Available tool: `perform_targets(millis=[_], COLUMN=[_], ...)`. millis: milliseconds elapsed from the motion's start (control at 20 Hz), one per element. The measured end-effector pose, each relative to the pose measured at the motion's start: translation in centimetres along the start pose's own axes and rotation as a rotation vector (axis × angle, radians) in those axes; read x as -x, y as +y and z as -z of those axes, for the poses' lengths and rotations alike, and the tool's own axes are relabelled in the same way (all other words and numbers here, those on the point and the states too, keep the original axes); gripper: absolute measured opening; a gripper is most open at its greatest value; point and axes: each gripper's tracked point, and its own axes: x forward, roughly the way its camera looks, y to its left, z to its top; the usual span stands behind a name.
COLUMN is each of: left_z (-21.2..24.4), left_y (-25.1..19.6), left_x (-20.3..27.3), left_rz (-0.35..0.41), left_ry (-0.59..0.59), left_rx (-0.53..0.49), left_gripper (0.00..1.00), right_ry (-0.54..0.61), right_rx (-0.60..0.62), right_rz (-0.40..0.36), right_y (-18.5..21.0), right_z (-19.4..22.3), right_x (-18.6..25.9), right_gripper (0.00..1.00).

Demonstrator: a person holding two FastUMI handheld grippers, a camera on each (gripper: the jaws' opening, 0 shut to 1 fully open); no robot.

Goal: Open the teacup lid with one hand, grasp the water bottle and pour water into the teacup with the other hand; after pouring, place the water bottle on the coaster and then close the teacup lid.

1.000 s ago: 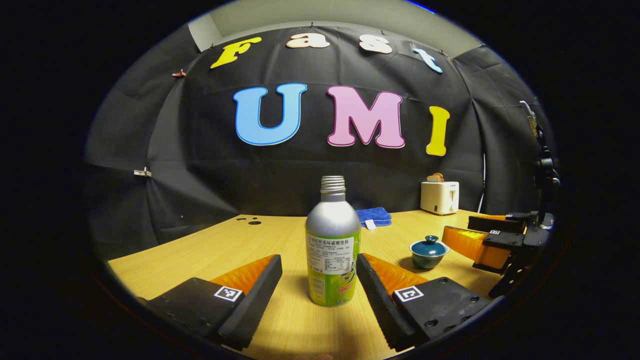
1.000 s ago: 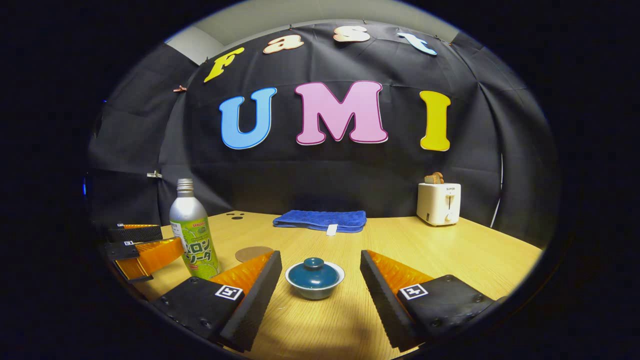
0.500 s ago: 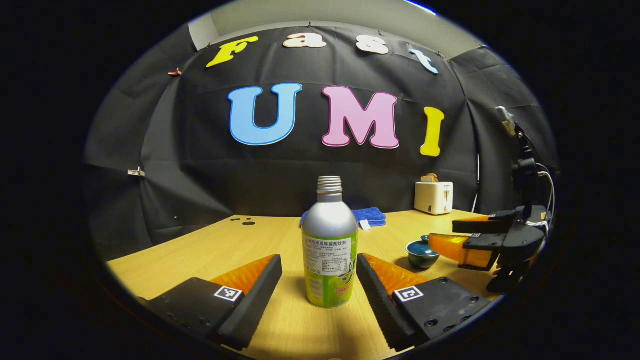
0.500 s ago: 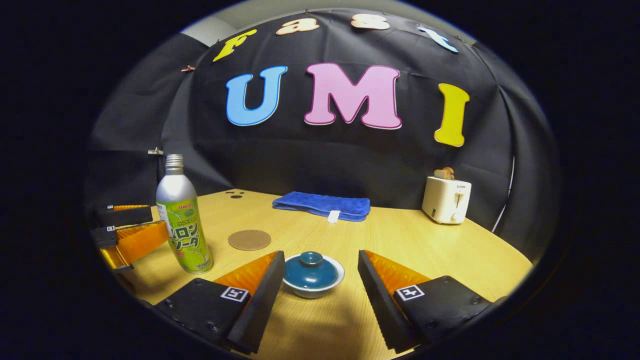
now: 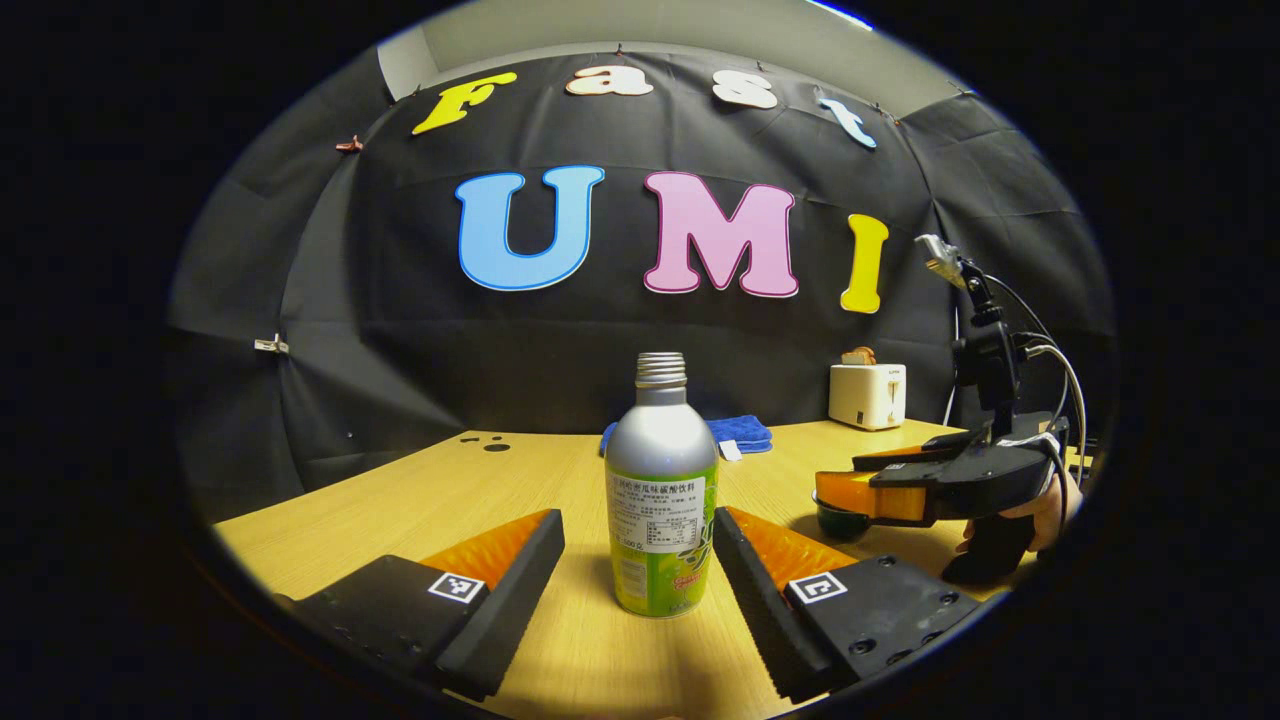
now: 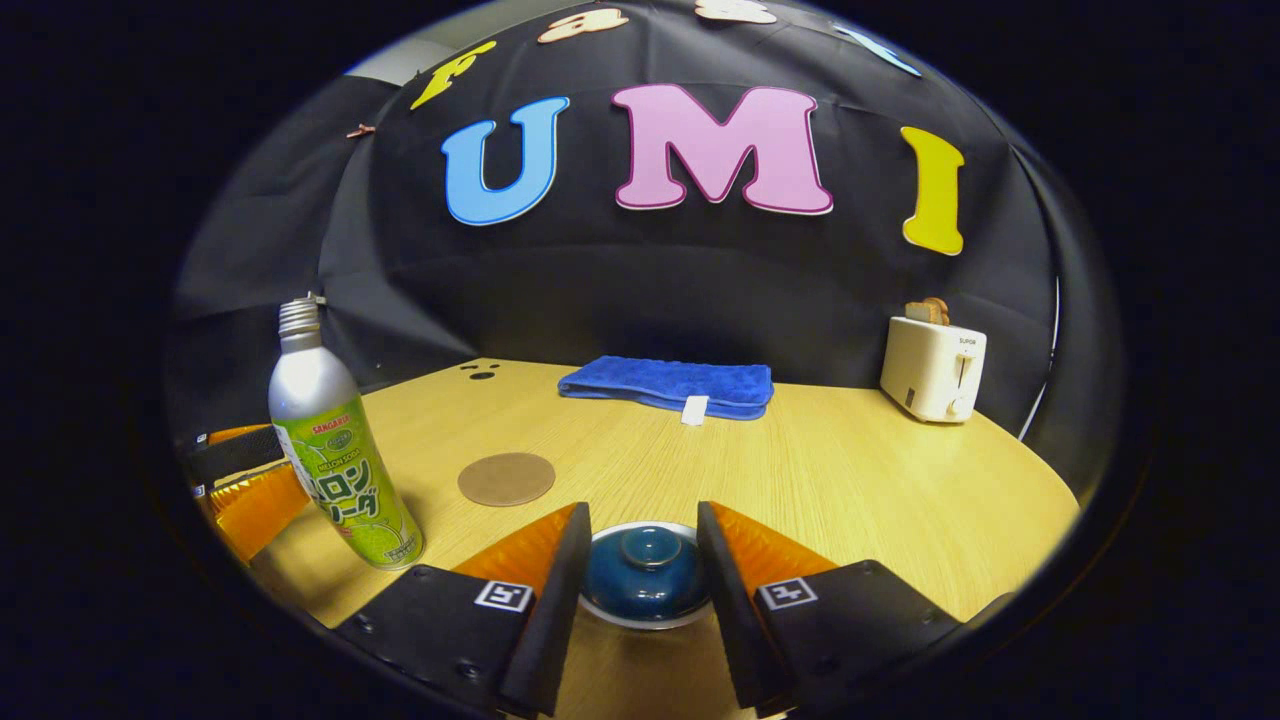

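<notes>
Bare table [image 6: 850, 480] between coaster [image 6: 506, 479] and toaster [image 6: 933, 368].

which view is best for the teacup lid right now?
Right gripper view: the teacup lid sits close and central between that gripper's jaws, knob visible. In the left gripper view the teacup is far off, mostly hidden behind the right gripper.
</notes>
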Motion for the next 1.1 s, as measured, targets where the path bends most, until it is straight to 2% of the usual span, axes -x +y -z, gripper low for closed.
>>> perform_targets(millis=[50, 200, 350, 450, 550, 600, 650, 750, 900, 1100], left_z=[0.1, 0.0, 0.1, 0.1, 0.1, 0.0, 0.1, 0.1, 0.0, 0.0], left_y=[0.0, 0.0, 0.0, 0.0, 0.0, 0.0, 0.0, 0.0, 0.0, -0.2], left_x=[0.0, 0.0, 0.0, 0.1, 0.1, 0.0, 0.0, 0.0, 0.0, 0.0], left_rz=[0.0, 0.0, 0.0, 0.0, 0.0, 0.0, 0.0, 0.0, 0.0, 0.006], left_ry=[0.001, 0.0, -0.001, 0.0, -0.001, 0.0, 0.0, 0.0, -0.001, -0.001], left_rx=[0.0, 0.0, 0.0, 0.0, 0.0, 0.0, 0.0, 0.0, 0.0, 0.0], left_gripper=[0.95, 0.95, 0.95, 0.95, 0.95, 0.95, 0.95, 0.95, 0.95, 0.95], right_ry=[0.003, -0.006, -0.008, -0.022, -0.016, -0.017, -0.019, -0.022, -0.042, -0.16], right_rx=[0.004, 0.011, 0.006, 0.005, -0.01, -0.012, -0.019, -0.021, -0.001, -0.017], right_rz=[-0.001, 0.0, 0.001, 0.008, 0.005, -0.001, -0.002, -0.006, -0.018, -0.002], right_y=[0.0, 0.0, -0.1, -0.3, -0.5, -0.5, -0.6, -0.5, -0.2, -0.5], right_z=[-0.1, -0.4, -0.2, -0.7, -0.4, -0.5, -0.5, -0.5, -0.9, -2.5], right_x=[0.0, 0.1, -0.1, 0.1, -0.1, -0.1, -0.1, -0.1, 0.2, 1.6], right_gripper=[0.6, 0.61, 0.48, 0.48, 0.33, 0.33, 0.28, 0.3, 0.27, 0.27])
